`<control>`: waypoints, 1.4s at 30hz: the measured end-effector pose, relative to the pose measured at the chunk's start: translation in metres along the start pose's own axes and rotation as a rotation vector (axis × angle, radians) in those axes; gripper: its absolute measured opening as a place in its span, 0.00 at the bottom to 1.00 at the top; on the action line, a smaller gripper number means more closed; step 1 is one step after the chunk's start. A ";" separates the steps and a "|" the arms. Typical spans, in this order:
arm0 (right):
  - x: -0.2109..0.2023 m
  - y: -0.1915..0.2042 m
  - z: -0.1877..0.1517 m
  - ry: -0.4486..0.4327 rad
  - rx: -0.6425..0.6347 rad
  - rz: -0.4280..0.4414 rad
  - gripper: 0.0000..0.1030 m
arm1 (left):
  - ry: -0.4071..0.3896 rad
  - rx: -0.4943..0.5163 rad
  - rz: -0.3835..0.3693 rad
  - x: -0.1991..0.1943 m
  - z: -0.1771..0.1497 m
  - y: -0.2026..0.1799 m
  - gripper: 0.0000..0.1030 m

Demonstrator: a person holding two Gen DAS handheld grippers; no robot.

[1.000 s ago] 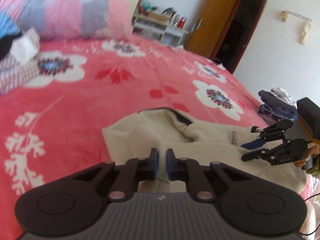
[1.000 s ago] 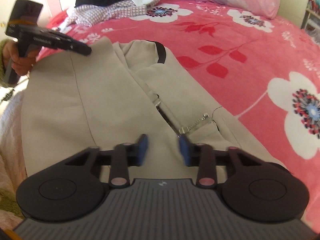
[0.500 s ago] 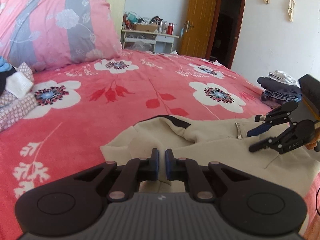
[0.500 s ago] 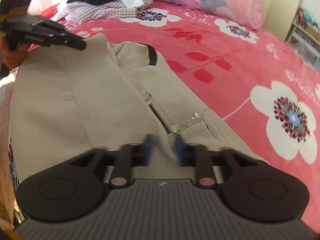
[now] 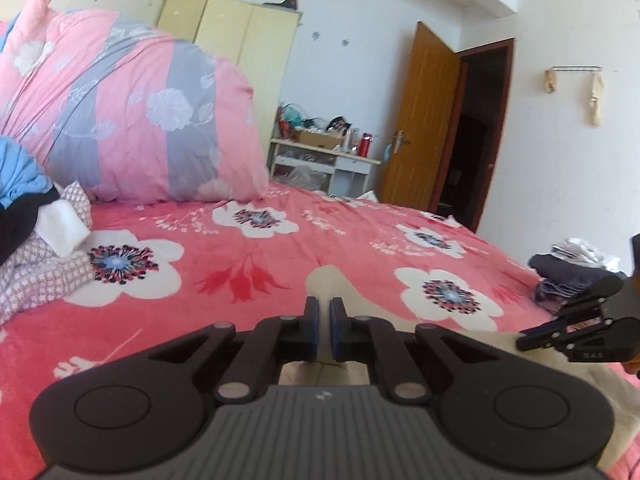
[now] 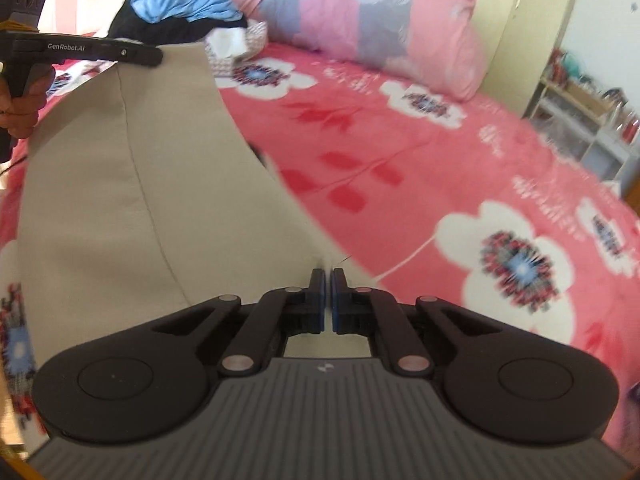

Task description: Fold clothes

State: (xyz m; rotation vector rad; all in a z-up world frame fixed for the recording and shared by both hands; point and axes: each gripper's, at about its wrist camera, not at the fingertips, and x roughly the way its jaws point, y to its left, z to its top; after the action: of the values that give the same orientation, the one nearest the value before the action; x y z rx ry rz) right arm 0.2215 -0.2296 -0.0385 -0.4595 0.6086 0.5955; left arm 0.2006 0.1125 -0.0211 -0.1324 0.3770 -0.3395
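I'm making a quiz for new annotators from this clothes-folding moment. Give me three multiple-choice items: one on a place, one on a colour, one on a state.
1. Where is the pile of unfolded clothes?
A. Beside the big pillow
B. On the shelf
C. On the floor

2. What colour is the garment being folded?
A. Blue
B. Beige
C. Black

3. How does the right gripper stand?
A. Wide open
B. Shut on the garment
C. Out of view

Answers:
1 A, it lies on the bedspread next to the pillow.
2 B, the lifted cloth is beige.
3 B, its pads pinch the cloth edge, as the left gripper does.
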 end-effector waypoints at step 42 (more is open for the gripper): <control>-0.066 -0.120 -0.146 -0.097 0.752 -0.104 0.08 | 0.283 0.272 0.251 0.059 -0.070 -0.058 0.24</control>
State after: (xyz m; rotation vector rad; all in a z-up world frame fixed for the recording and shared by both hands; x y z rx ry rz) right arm 0.1963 -0.4251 -0.0760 0.2430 0.6619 0.2534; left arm 0.2076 0.0329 -0.0945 0.2304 0.6160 -0.1583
